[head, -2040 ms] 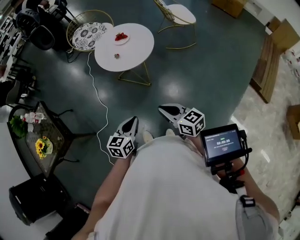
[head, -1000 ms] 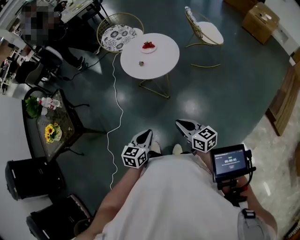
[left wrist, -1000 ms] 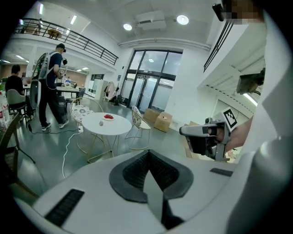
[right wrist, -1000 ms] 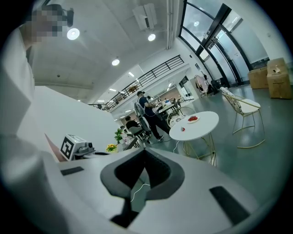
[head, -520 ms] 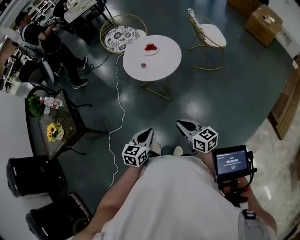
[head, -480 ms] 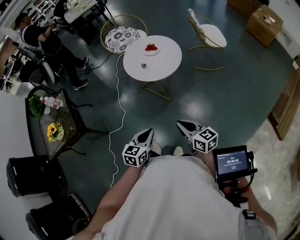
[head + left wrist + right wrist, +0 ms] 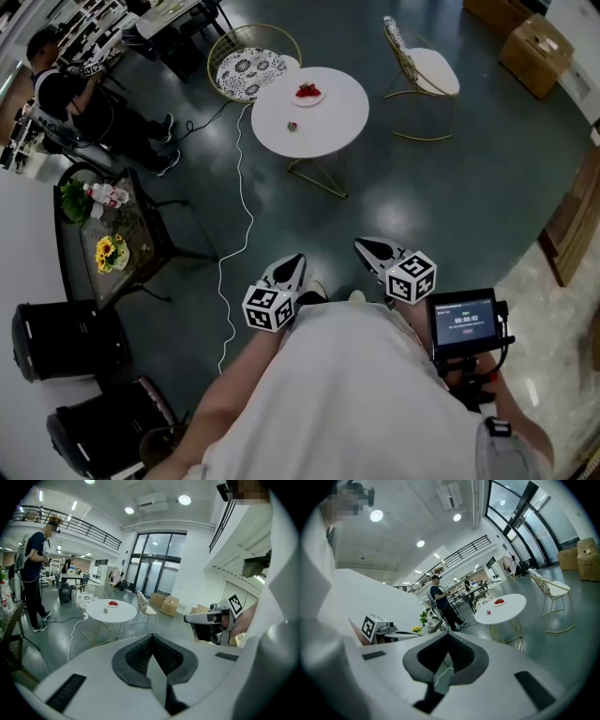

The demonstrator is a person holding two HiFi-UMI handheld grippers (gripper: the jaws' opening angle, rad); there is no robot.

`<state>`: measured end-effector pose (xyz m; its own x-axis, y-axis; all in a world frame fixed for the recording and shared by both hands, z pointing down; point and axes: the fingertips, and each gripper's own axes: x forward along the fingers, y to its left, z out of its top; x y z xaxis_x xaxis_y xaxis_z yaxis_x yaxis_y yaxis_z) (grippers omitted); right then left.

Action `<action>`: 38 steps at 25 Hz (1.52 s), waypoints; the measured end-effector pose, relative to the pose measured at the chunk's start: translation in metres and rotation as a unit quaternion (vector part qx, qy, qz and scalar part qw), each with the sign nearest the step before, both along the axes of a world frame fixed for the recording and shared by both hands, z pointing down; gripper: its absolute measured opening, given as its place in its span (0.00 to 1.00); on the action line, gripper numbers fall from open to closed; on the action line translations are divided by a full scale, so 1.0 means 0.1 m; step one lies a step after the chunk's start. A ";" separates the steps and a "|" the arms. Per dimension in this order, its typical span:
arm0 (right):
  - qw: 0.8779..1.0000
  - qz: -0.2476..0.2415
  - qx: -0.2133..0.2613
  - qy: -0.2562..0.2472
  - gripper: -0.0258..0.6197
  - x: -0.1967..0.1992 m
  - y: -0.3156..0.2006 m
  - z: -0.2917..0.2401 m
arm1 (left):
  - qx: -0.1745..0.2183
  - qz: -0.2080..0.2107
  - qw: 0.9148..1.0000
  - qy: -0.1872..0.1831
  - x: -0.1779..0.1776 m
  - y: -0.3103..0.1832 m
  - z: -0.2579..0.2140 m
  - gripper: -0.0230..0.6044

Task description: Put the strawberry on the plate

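A person in a white shirt is standing on the dark floor, holding the left tongs and the right tongs side by side in front of the body. Both are well apart from the round white surface ahead. Each pair of tongs is pressing its tips together with nothing between them, as its own camera is showing.

The strawberry is lying alone on the surface, near the side facing the person. It is lying apart from the plate, which is sitting toward the far edge and carrying red fruit. Two chairs are flanking the surface: a patterned chair and a white chair.

Only the head view is showing a white cable trailing across the floor, a side table bearing yellow flowers, and a small screen by the right arm. Only the left gripper view is catching the right tongs from the side, with tall glass doors beyond the surface. The right gripper view is picking up the left tongs and a balcony railing overhead. A bystander in dark clothes is standing off to the side of the surface.
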<state>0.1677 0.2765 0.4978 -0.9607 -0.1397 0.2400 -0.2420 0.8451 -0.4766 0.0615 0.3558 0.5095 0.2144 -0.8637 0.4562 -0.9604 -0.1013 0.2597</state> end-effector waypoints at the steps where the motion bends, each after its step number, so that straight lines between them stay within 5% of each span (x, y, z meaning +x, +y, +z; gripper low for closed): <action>1: 1.000 -0.001 -0.001 0.001 0.05 -0.01 0.01 0.01 | 0.001 -0.002 1.000 0.000 -0.01 0.02 0.00 0.05; 13: 1.000 -0.005 -0.009 0.008 0.05 -0.26 -0.21 0.07 | -0.007 -0.015 1.000 0.008 -0.27 -0.15 0.06 0.05; 38: 0.999 0.025 0.006 0.039 0.05 -1.62 -1.27 0.03 | 0.005 0.009 1.000 0.028 -1.77 -1.25 0.08 0.05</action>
<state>0.0057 0.1500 0.5008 -0.9305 -0.1902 0.3129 -0.3206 0.8362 -0.4450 -0.1156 0.2308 0.5175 0.2545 -0.8643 0.4338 -0.9423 -0.1209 0.3120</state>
